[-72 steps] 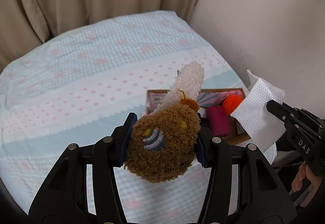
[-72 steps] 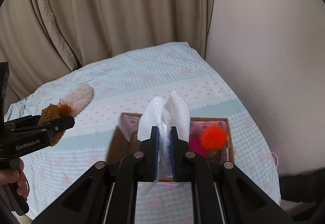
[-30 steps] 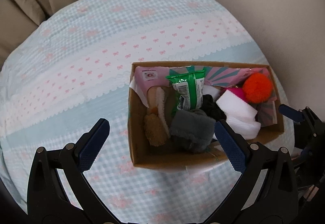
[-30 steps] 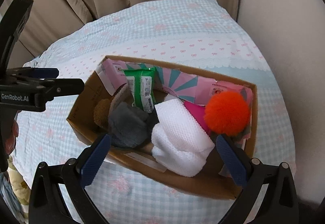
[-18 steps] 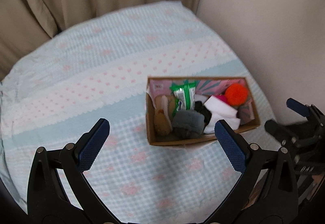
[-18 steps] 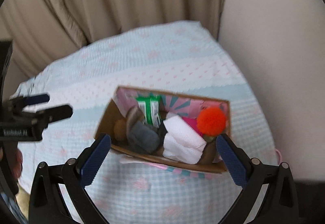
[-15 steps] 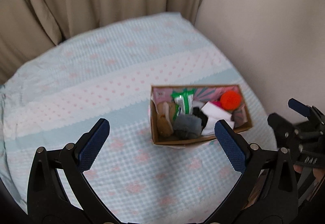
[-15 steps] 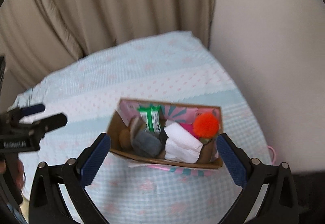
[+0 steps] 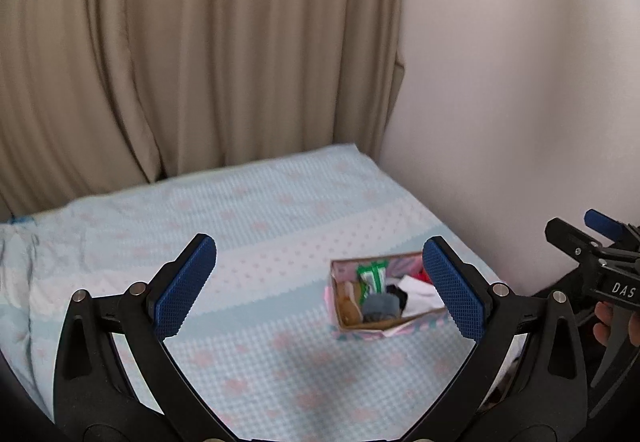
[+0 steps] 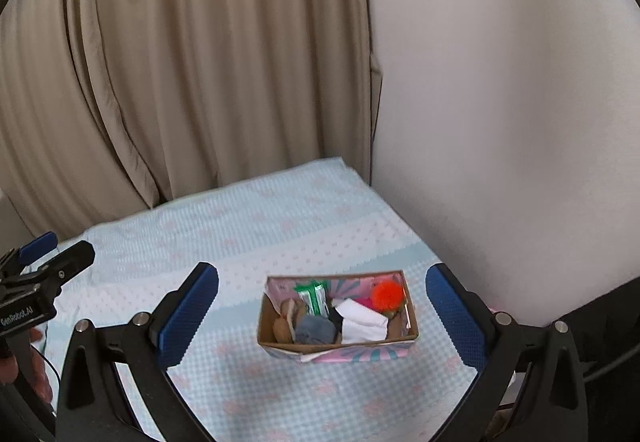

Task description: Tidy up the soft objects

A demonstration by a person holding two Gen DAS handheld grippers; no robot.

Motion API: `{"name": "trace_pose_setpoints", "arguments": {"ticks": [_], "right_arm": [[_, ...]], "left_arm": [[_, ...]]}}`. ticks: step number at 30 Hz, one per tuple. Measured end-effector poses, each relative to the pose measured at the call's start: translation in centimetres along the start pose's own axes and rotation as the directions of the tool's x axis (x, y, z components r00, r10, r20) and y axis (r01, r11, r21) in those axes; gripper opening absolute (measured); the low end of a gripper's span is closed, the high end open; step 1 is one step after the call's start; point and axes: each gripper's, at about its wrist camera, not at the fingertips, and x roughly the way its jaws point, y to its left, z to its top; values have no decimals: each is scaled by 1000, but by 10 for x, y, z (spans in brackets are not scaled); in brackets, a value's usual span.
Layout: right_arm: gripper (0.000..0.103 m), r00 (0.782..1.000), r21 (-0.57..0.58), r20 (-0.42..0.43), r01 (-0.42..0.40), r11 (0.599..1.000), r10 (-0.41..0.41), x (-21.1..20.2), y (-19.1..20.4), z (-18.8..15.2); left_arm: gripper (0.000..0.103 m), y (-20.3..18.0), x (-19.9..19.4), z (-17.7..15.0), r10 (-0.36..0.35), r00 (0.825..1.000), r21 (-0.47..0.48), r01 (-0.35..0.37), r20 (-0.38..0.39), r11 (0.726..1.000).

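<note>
A small cardboard box (image 10: 280, 345) (image 9: 347, 322) sits on the bed, filled with soft things: a brown plush toy (image 10: 285, 318), a grey cloth (image 10: 316, 330), a white cloth (image 10: 362, 318), an orange pompom (image 10: 386, 293) and a green packet (image 10: 313, 298). My left gripper (image 9: 318, 288) is open and empty, held well back from the box. My right gripper (image 10: 320, 318) is open too, with nothing between its fingers, also far from the box. In the left wrist view the right gripper shows at the right edge; in the right wrist view the left gripper shows at the left edge.
The bed is covered by a light blue sheet with pink bows (image 9: 248, 226) (image 10: 240, 234). Beige curtains (image 10: 180, 61) hang behind it and a pale wall (image 10: 500, 101) runs along its right side. A hand (image 9: 608, 324) grips the right tool.
Both grippers let go of their loads, the brown plush and the white cloth, which now lie in the box. Both then opened wide and pulled up and back, so the box looks small.
</note>
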Motion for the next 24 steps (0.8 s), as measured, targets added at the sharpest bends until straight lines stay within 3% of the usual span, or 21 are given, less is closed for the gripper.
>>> {"name": "trace_pose_setpoints", "arguments": {"ticks": [9,24], "right_arm": [[103,994,-27,107,29,999,-26,-45,44,-15],[103,987,21,146,68,997,-70,-61,43,-19]], "left_arm": [[103,13,-47,-5,1,996,35,-4,91,999],[103,28,-61,-13,-2,994,12,1,108,1000]]}}
